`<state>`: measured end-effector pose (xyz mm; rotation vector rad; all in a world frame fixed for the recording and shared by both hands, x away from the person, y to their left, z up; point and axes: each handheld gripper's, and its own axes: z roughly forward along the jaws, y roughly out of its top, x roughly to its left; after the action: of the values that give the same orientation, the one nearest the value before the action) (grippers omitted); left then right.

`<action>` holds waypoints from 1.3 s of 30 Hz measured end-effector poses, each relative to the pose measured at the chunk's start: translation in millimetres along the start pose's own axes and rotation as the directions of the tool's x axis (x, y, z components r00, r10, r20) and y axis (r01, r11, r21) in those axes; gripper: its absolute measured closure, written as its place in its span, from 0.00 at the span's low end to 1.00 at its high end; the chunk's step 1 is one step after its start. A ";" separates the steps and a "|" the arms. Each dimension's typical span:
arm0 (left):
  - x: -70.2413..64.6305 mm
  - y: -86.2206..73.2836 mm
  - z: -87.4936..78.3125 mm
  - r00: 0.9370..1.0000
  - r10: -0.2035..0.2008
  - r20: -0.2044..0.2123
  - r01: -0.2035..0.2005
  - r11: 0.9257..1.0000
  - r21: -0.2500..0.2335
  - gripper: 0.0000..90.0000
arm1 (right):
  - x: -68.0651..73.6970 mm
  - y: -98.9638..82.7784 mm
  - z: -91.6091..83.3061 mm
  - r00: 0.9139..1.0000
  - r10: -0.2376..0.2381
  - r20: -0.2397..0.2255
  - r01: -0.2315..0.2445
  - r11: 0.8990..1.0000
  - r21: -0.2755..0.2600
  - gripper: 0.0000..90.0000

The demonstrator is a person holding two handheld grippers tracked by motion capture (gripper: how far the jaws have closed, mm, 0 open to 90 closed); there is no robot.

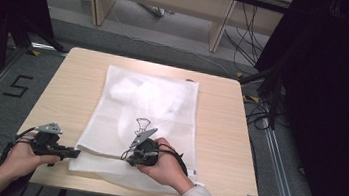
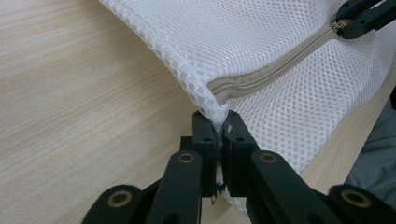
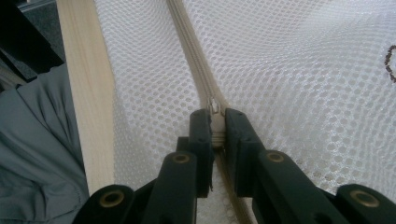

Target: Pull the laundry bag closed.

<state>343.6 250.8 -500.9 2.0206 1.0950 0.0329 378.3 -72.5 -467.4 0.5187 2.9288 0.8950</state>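
**Mesh laundry bag: both grips set, zipper travel about to be judged**

Mesh laundry bag (image 1: 147, 120), white and flat, lies across the middle of a pale wooden table (image 1: 218, 133), with its zippered edge nearest me. I see something white inside it, too faint to name.

My left gripper (image 2: 218, 133) is clamped on the bag's near left corner, just where the beige zipper (image 2: 275, 70) ends. My right gripper (image 3: 215, 126) is closed on the small metal zipper pull (image 3: 214, 106), partway along that near edge. In the high view my left hand (image 1: 24, 157) sits at the table's front left and my right hand (image 1: 164, 165) rests on the bag's lower middle.

I judge the set-up done: the corner is anchored and the slider is caught. The zipper teeth look closed between the two grippers. Beyond the slider, I cannot tell whether the track is open or shut, so I cannot say which way the slide must go. The sliding itself seems left to do.
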 end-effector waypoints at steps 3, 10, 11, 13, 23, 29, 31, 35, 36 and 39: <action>-0.1 0.0 0.1 1.000 -0.001 0.001 0.001 1.000 0.000 0.94 | -0.1 -0.1 -0.7 1.000 -0.003 0.001 0.003 1.000 -0.001 0.92; -0.6 -0.3 0.3 1.000 0.000 -0.012 0.000 1.000 -0.006 0.94 | -1.0 -1.6 -1.7 1.000 -0.001 0.002 0.000 1.000 0.006 0.92; -0.6 -0.6 0.9 1.000 -0.003 -0.008 0.002 1.000 -0.016 0.94 | -1.0 -1.8 -1.8 1.000 -0.001 0.005 0.001 1.000 0.010 0.92; 0.0 -0.1 0.0 1.000 0.000 -0.001 0.000 1.000 0.001 0.94 | -1.2 -2.5 -2.1 1.000 0.000 0.006 0.000 1.000 0.014 0.92; -0.6 -0.1 -0.1 1.000 0.001 -0.012 -0.001 1.000 0.000 0.95 | -1.9 -4.5 -3.5 1.000 0.013 0.005 -0.013 1.000 0.018 0.92; -0.8 -0.8 1.4 1.000 -0.003 -0.005 0.003 1.000 -0.020 0.94 | -3.2 -6.8 -4.5 1.000 0.016 0.000 -0.016 1.000 0.026 0.92; -0.8 -0.8 1.4 1.000 -0.003 -0.004 0.003 1.000 -0.020 0.94 | -2.7 -7.3 -4.4 1.000 0.022 0.003 -0.022 0.999 0.025 0.92; -0.7 -0.9 1.5 1.000 -0.003 -0.003 0.003 1.000 -0.019 0.95 | -2.9 -7.8 -3.8 1.000 0.017 0.001 -0.017 0.999 0.035 0.92; -0.8 -0.8 1.5 1.000 -0.003 -0.004 0.003 1.000 -0.018 0.94 | -3.1 -8.2 -3.5 1.000 0.019 0.001 -0.019 0.999 0.035 0.92; -0.6 -0.8 1.5 1.000 -0.004 -0.001 0.004 1.000 -0.018 0.94 | -3.2 -8.3 -3.4 1.000 0.017 0.000 -0.017 0.999 0.038 0.92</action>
<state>343.2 249.6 -502.3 2.0027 1.0955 0.0416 378.4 -81.9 -469.3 0.5460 2.9517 0.8427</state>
